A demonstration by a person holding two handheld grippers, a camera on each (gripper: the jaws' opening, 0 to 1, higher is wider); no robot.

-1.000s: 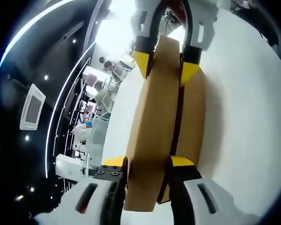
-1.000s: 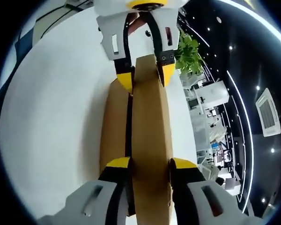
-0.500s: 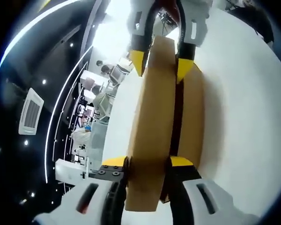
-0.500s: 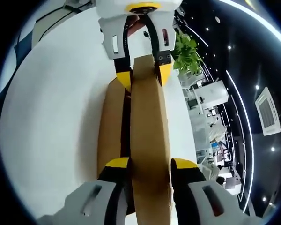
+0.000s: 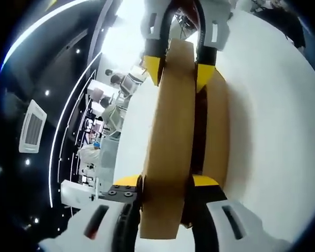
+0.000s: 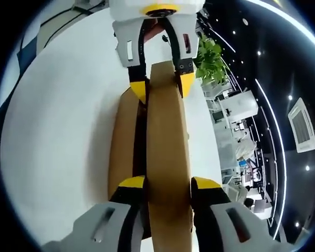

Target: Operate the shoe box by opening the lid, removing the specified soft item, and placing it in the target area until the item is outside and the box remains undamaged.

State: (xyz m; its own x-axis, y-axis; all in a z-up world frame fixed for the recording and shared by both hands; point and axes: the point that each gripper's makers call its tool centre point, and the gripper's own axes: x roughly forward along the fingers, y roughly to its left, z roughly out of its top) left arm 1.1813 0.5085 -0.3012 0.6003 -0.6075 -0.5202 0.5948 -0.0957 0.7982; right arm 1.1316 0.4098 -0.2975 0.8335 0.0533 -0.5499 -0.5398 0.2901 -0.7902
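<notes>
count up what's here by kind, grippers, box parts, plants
grippers: 2 (left gripper, right gripper), both clamped on the lid
box parts: 2 (lid, box base)
potted plants: 1 (potted plant)
total: 5

plain brown lid (image 5: 170, 142), white table (image 5: 273, 121)

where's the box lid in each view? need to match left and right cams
Left gripper view: the lid runs up the centre, from the left gripper to the right gripper at the top.
Right gripper view: the lid runs up the centre, from the right gripper to the left gripper.
Shared landmark: the white table.
</notes>
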